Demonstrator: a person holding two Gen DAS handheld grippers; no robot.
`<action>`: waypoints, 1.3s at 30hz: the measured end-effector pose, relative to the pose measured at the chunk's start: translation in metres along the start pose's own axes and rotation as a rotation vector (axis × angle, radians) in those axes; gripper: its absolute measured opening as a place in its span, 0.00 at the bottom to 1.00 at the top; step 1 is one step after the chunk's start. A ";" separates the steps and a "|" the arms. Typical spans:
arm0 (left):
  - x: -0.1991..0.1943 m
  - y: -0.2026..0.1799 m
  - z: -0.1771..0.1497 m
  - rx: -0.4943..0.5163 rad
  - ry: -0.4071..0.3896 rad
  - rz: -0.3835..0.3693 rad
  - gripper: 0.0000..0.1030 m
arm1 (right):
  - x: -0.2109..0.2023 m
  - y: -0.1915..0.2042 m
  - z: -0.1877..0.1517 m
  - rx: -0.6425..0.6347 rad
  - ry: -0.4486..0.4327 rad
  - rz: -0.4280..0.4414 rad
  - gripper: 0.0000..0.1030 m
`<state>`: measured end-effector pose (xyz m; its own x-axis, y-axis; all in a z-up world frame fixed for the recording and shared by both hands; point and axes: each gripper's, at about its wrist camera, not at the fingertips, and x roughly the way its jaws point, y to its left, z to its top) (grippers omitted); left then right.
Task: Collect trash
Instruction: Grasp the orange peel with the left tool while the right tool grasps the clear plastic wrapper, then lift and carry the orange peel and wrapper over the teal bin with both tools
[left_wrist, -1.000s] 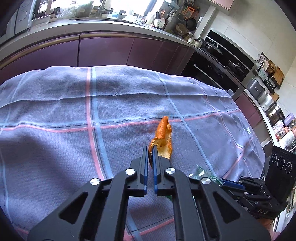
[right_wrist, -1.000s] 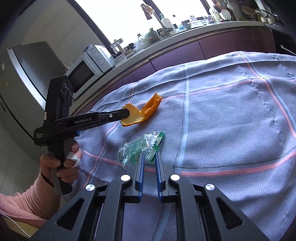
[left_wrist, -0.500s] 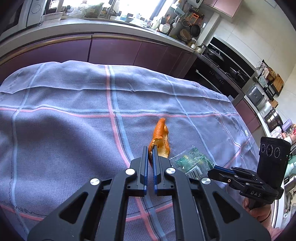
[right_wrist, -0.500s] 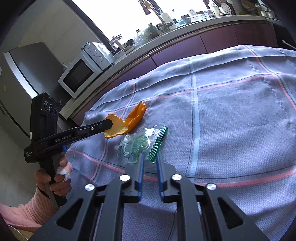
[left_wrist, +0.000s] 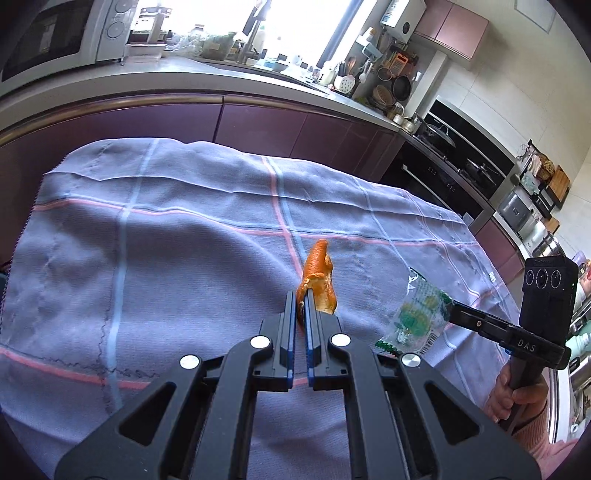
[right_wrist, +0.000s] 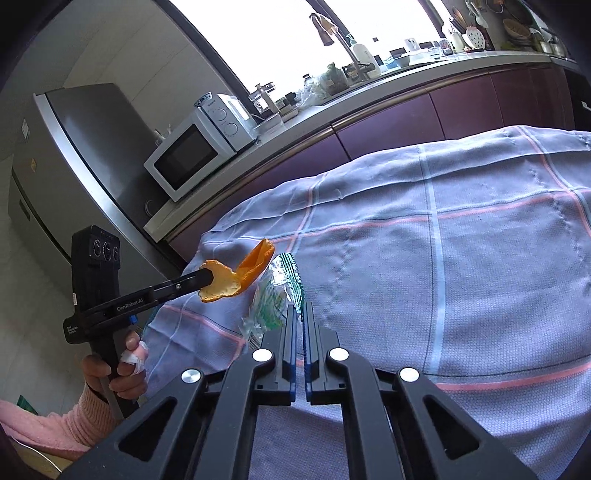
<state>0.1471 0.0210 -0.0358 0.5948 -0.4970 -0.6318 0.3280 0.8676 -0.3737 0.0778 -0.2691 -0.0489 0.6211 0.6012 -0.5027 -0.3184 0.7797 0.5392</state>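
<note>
My left gripper (left_wrist: 304, 295) is shut on a curled orange peel (left_wrist: 318, 269), held above the checked purple tablecloth (left_wrist: 166, 258). The right wrist view shows the same peel (right_wrist: 236, 280) hanging from the left gripper (right_wrist: 208, 275) near the table's left edge. My right gripper (right_wrist: 299, 310) has its jaws closing tight on a crumpled clear plastic wrapper with green print (right_wrist: 271, 302), which is lifted off the tablecloth (right_wrist: 480, 277). In the left wrist view the wrapper (left_wrist: 417, 314) dangles from the right gripper (left_wrist: 448, 306) at the right.
A kitchen counter (left_wrist: 221, 81) with purple cabinets runs behind the table. A white microwave (right_wrist: 192, 155) and a steel fridge (right_wrist: 74, 166) stand at the left. An oven and hob (left_wrist: 454, 158) line the right wall. A hand in a pink sleeve (right_wrist: 125, 369) holds each gripper.
The right gripper's jaws have closed on the wrapper and raised it off the cloth. The left gripper has carried the peel sideways toward the table's left edge.
</note>
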 end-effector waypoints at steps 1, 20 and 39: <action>-0.006 0.006 -0.001 -0.009 -0.007 0.004 0.05 | 0.002 0.003 0.001 -0.003 0.000 0.008 0.02; -0.117 0.091 -0.035 -0.156 -0.140 0.112 0.05 | 0.060 0.082 0.022 -0.103 0.057 0.177 0.02; -0.192 0.137 -0.056 -0.239 -0.223 0.238 0.05 | 0.122 0.150 0.025 -0.165 0.162 0.293 0.02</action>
<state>0.0368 0.2342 -0.0041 0.7871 -0.2441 -0.5665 -0.0028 0.9170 -0.3990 0.1242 -0.0833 -0.0128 0.3689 0.8129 -0.4506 -0.5856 0.5798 0.5664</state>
